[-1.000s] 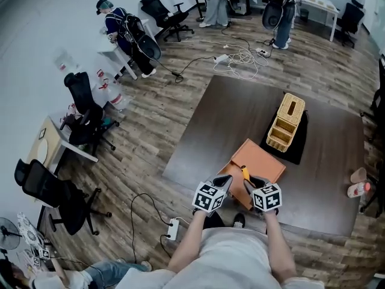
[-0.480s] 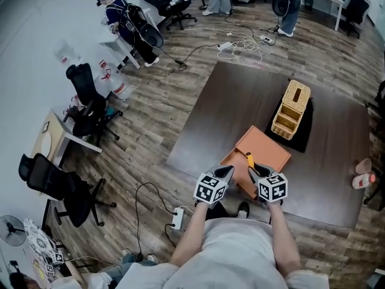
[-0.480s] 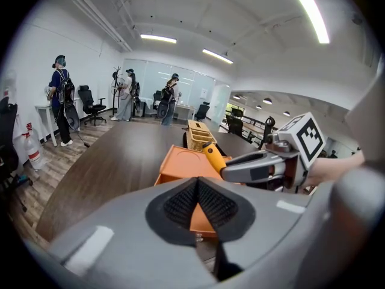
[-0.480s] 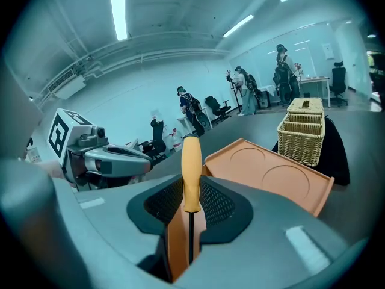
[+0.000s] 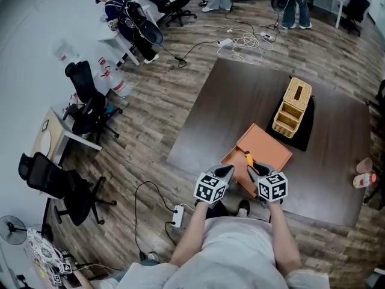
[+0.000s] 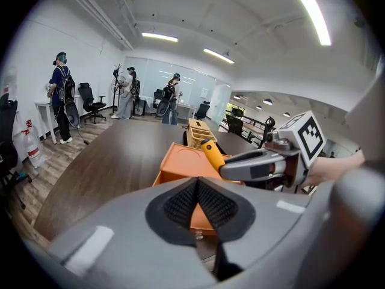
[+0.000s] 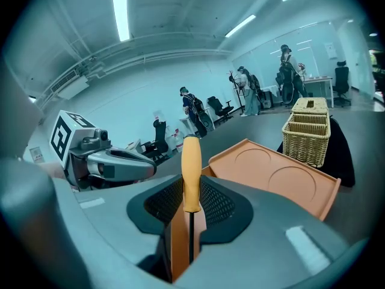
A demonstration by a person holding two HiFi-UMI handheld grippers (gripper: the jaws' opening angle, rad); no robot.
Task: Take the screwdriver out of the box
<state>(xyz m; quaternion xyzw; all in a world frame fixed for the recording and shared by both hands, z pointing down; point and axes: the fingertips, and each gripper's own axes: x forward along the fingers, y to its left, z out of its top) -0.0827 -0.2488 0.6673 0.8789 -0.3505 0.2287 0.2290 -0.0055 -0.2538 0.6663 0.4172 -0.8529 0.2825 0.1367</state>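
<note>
Spanning the head view: a wood-plank floor [image 5: 156,113] with office chairs [image 5: 60,188] along the left side, a tangle of white cables [image 5: 240,52] at the far end, and a power strip [image 5: 175,217] near the person's feet.

Item 1. Table [image 5: 240,101]: large, dark brown and matte, set at an angle on the floor.

Item 2. Black cloth [image 5: 304,138]: lies flat on the table's right part, under the basket.

Item 3. Orange box [image 5: 267,152]: sits on the table at the edge nearest the person. Its lid is thrown open and lies flat toward the basket, with two round recesses in its inner face.

Item 4. Wicker basket [image 5: 293,107]: rectangular, standing on the cloth just beyond the box.

Item 5. Left gripper [image 6: 198,205]: grey, with a marker cube. It is held level with the right one just in front of the box. The jaws are together, the ribbed pads meet, and nothing lies between them.

Item 6. Right gripper [image 7: 191,203]: grey, with a marker cube. It is held over the box's near side, beside the left one and apart from it. The jaws are clamped on the screwdriver at the base of its handle.

Item 7. Screwdriver [image 7: 191,173]: has a yellow-orange handle and a dark shaft. It stands upright in the right gripper, the handle rising above the pads and the shaft running down between them in front of the box's orange wall. The gripper body hides the tip, so I cannot tell whether it is clear of the box.
</note>
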